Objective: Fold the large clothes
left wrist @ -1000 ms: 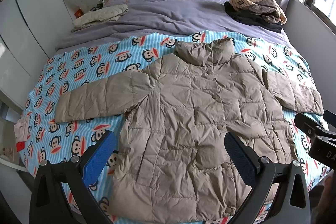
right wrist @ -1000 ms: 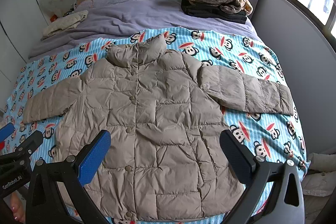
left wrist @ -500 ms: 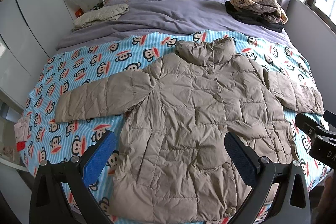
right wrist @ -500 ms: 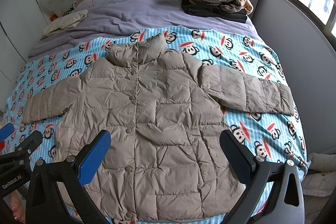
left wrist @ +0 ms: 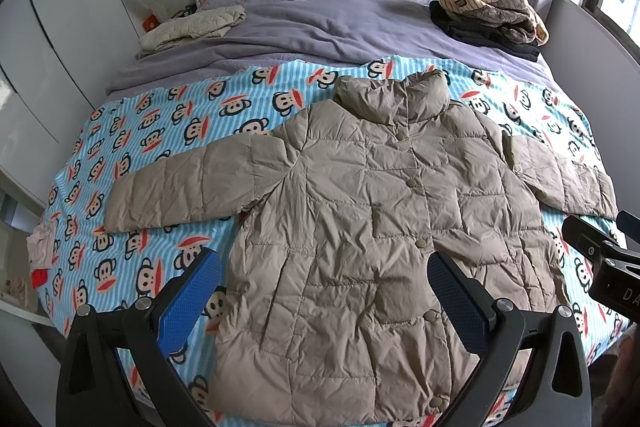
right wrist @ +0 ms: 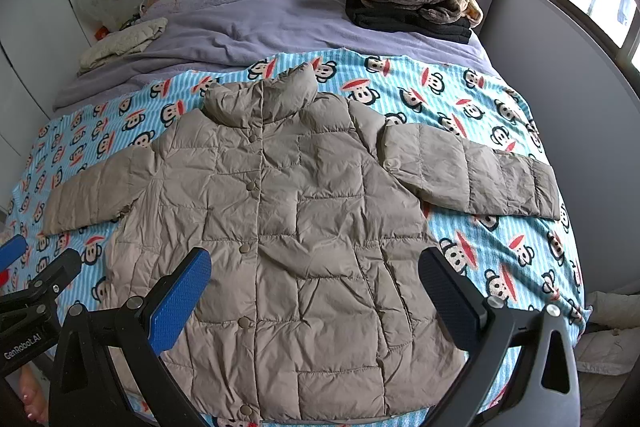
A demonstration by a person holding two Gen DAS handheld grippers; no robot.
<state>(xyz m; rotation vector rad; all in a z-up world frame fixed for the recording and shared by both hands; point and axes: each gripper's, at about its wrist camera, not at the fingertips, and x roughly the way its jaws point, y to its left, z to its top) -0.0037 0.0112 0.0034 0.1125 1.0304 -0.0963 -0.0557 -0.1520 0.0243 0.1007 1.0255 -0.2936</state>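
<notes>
We see the beige puffer jacket point(left wrist: 372, 211) flat on the monkey-print blanket point(left wrist: 168, 131), sleeves out. Left gripper point(left wrist: 324, 291) and right gripper point(right wrist: 314, 289) both spread wide above the hem, gripping nothing.

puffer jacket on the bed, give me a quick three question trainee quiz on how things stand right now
1. True or false: the beige puffer jacket lies flat, front up, both sleeves spread out.
2. What does the jacket rest on? A) bare purple duvet B) monkey-print blanket C) the floor
3. Fill in: both the left tool and the right tool are ____ and hold nothing.

Key: 1 true. 2 B, the monkey-print blanket. 3 open.
</notes>
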